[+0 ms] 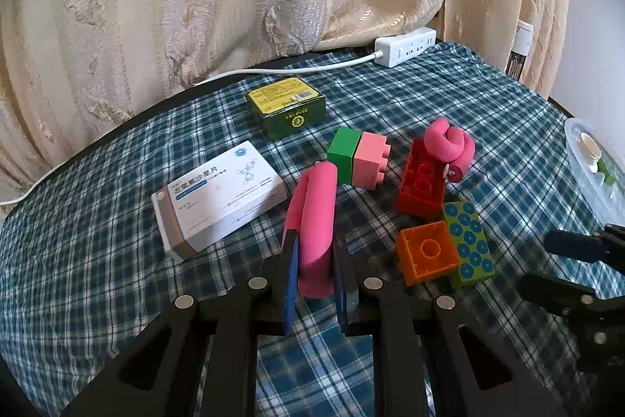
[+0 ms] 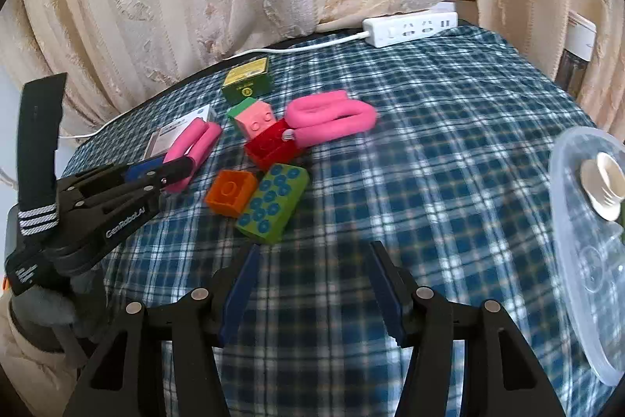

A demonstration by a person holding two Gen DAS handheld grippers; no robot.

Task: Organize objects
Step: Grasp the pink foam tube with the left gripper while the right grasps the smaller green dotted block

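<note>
My left gripper (image 1: 315, 241) is shut on a folded pink foam roller (image 1: 314, 221), which also shows in the right wrist view (image 2: 193, 149) with the left gripper (image 2: 172, 169) around it. A second, coiled pink roller (image 1: 449, 143) lies by a red brick (image 1: 420, 180). A joined green and pink brick (image 1: 357, 157), an orange brick (image 1: 427, 256) and a green dotted brick (image 1: 468, 245) lie nearby. My right gripper (image 2: 314, 253) is open and empty over bare cloth, just short of the green dotted brick (image 2: 273, 202).
A white medicine box (image 1: 218, 194) and a green box (image 1: 287, 104) lie on the plaid cloth (image 1: 97, 260). A white power strip (image 1: 406, 45) sits at the back. A clear plastic container (image 2: 586, 241) with small items stands at the right.
</note>
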